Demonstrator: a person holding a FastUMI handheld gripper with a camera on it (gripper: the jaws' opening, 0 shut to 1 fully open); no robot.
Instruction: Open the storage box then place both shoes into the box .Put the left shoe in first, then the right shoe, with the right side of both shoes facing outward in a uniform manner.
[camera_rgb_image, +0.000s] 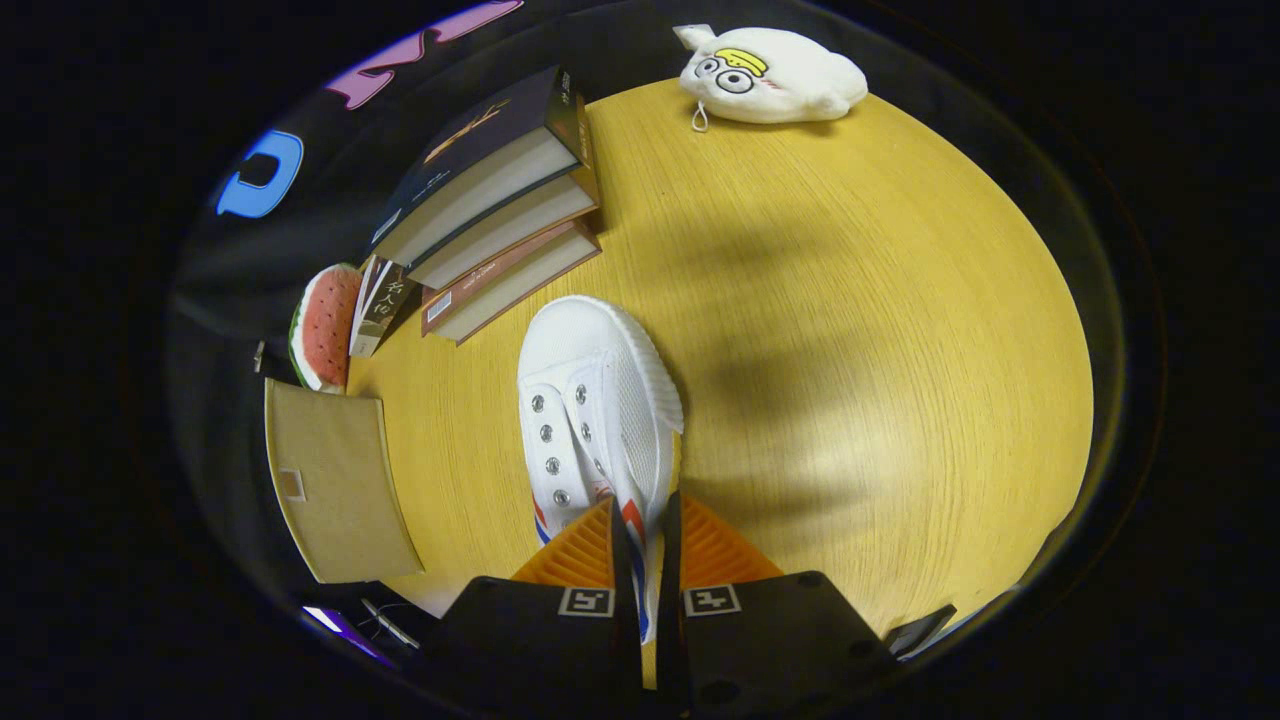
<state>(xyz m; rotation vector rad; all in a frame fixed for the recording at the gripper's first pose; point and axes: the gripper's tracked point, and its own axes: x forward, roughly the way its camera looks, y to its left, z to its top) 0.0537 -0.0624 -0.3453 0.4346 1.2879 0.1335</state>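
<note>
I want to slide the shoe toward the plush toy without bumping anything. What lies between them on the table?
Nothing: in the gripper view, bare wooden table separates the white shoe, gripped by the gripper, from the plush toy.

Gripper (648, 545) fingers clamped on the heel side wall of a white shoe (598, 405), toe pointing away over the yellow desk (860, 330). Stacked books (495, 205) upper left, plush toy (770, 75) at top, tan box (335, 480) lower left.

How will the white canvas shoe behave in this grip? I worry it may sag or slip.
The white canvas shoe is pinched at its heel-side wall by the gripper, so the unsupported toe will probably droop. Thin fabric likely gives under pressure, so it may twist. It looks light, so slipping out seems unlikely.
</note>
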